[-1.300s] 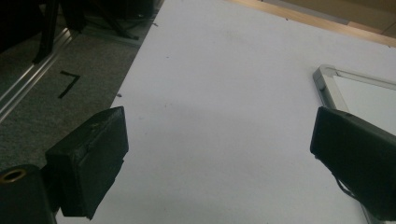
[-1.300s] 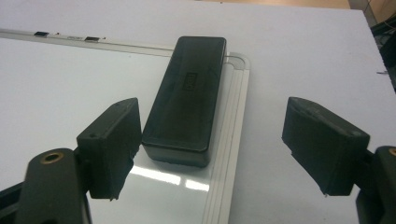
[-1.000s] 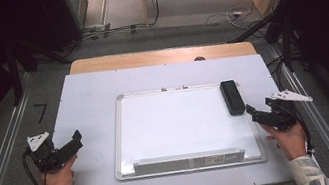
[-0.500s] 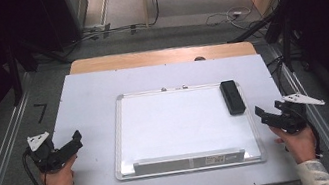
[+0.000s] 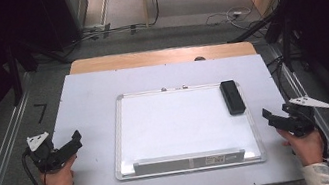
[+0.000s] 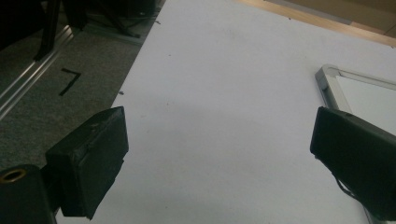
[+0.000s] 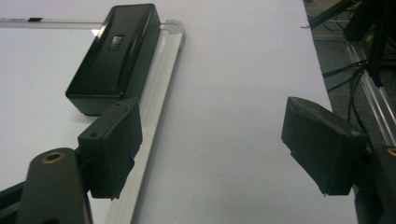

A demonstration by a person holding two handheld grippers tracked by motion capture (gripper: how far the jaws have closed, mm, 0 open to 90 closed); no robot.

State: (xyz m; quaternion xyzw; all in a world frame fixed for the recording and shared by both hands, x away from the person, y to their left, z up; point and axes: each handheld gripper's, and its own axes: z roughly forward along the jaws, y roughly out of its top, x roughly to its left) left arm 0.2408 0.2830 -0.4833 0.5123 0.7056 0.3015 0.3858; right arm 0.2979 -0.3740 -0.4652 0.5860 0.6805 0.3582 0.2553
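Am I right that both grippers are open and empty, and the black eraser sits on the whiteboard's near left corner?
Not quite. The black eraser lies at the far right corner of the whiteboard, as the high view shows. The rest holds: the left gripper and the right gripper are both open and hold nothing.

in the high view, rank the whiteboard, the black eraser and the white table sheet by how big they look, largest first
1. White table sheet, the largest; it spreads past the board on all sides.
2. Whiteboard, lying on the sheet.
3. Black eraser, by far the smallest, resting on the board's far right corner.
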